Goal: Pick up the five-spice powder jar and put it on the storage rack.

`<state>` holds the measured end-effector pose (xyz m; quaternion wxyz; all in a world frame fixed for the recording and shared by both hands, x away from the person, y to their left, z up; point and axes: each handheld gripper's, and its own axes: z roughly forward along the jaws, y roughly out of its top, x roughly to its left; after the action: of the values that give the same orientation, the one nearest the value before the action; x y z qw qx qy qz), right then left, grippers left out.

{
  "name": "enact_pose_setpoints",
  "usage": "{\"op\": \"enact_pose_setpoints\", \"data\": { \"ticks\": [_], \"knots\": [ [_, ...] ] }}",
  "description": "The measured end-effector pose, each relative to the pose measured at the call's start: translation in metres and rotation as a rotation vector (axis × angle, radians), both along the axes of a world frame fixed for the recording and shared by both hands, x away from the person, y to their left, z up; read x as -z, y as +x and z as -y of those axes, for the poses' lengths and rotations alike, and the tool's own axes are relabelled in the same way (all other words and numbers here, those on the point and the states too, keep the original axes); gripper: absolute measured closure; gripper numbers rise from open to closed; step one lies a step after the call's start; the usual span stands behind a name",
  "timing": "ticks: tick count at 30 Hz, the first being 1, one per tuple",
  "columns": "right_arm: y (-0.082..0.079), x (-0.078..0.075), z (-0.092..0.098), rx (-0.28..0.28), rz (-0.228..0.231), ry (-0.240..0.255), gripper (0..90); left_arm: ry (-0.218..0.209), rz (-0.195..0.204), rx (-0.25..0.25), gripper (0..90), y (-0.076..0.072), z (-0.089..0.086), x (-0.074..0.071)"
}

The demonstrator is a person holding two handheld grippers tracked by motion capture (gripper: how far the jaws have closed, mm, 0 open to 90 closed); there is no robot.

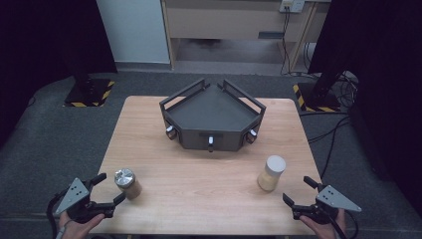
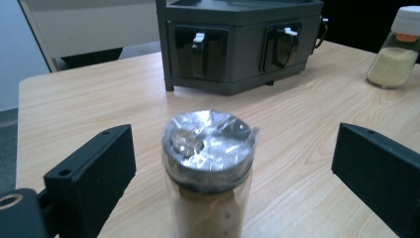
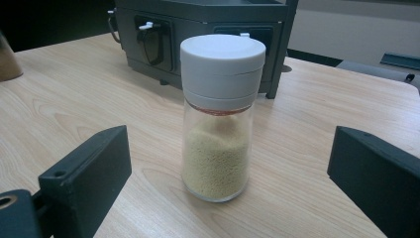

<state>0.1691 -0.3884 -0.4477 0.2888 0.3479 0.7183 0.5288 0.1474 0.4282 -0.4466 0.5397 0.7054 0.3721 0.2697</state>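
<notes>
In the high view, the left gripper (image 1: 110, 191) sits at the lower left of the frame with its jaws spread wide on either side of a clear shrink-wrapped jar of brown powder with a silver metal lid (image 1: 127, 183), not touching it and holding nothing. At the lower right, the right gripper (image 1: 299, 191) is equally wide open and empty, aimed at a clear glass shaker of pale yellow granules with a white plastic cap (image 1: 271, 173), which stands a little ahead of its jaws. Both containers stand upright on the light wooden desk (image 1: 209, 174), well apart from each other and in front of a dark grey angular rack with small front handles (image 1: 213, 118) at the centre of the frame. The step in hand looks like the approach before grasping. The next move would call for each gripper to advance until its container lies between the jaws, then close on the body below the lid. In the left gripper view the brown jar's base is cut off by the bottom edge, and the wrapping glare blurs the lid's detail. What the rack's top holds cannot be made out.
</notes>
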Motion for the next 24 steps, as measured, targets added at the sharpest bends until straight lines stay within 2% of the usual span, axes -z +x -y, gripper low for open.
{"op": "enact_pose_setpoints", "data": {
  "ticks": [6, 13, 20, 24],
  "knots": [
    [0.002, 0.0, -0.001, -0.014, -0.002, -0.011, 4.0, 0.02, 0.002, -0.004, 2.1, -0.003, -0.004, -0.008],
    [0.005, 0.0, -0.002, -0.022, 0.003, -0.013, 4.0, 0.043, -0.013, -0.003, 1.9, -0.005, -0.008, -0.02],
    [0.011, 0.0, -0.005, -0.033, 0.007, -0.022, 4.4, 0.067, -0.044, 0.002, 1.7, -0.006, -0.01, -0.04],
    [0.015, 0.0, -0.005, -0.044, 0.005, -0.022, 4.4, 0.109, -0.058, 0.014, 1.7, -0.002, -0.009, -0.057]
  ]
}}
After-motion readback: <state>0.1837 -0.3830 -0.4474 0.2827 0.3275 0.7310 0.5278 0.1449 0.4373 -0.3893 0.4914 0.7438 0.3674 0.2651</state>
